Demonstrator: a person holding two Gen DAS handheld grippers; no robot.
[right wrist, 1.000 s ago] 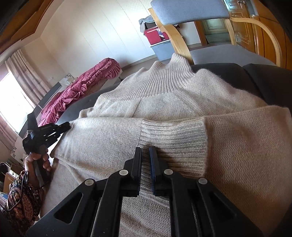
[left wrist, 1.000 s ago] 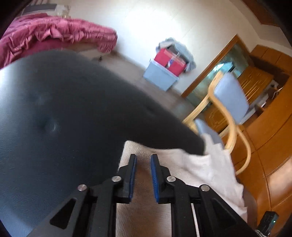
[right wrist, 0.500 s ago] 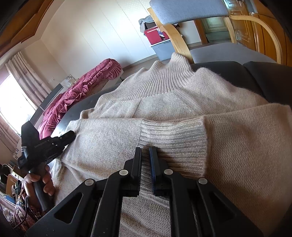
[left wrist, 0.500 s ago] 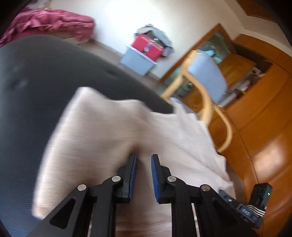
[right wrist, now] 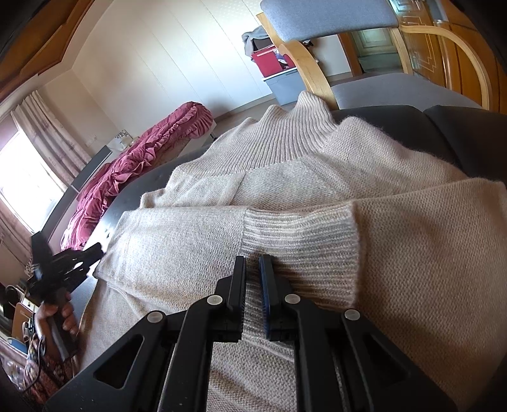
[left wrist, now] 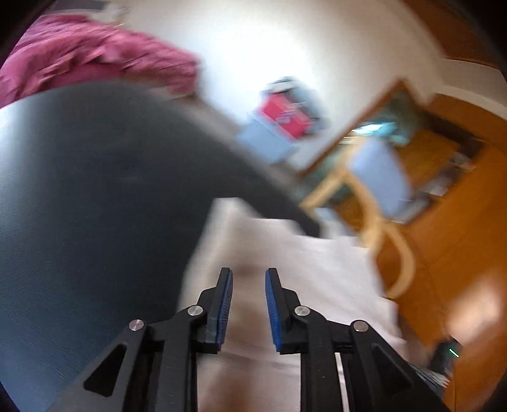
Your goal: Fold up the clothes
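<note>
There is one cream sweater [right wrist: 317, 177], and it lies flat on a dark cushion [right wrist: 459, 133]. Both sleeves are folded across its front, and one ribbed cuff [right wrist: 301, 234] lies in the middle. There are two grippers. The right gripper [right wrist: 252, 275] rests on the sweater just below that cuff, and its fingers [right wrist: 239, 285] are nearly closed with a thin gap, so I cannot tell if they pinch the knit. The left gripper [left wrist: 248, 294] is at the sweater's left edge; its fingers [left wrist: 225, 301] are apart and hold nothing. Bare cushion spreads out to its left. One wooden chair [right wrist: 332, 19] stands behind the collar.
</note>
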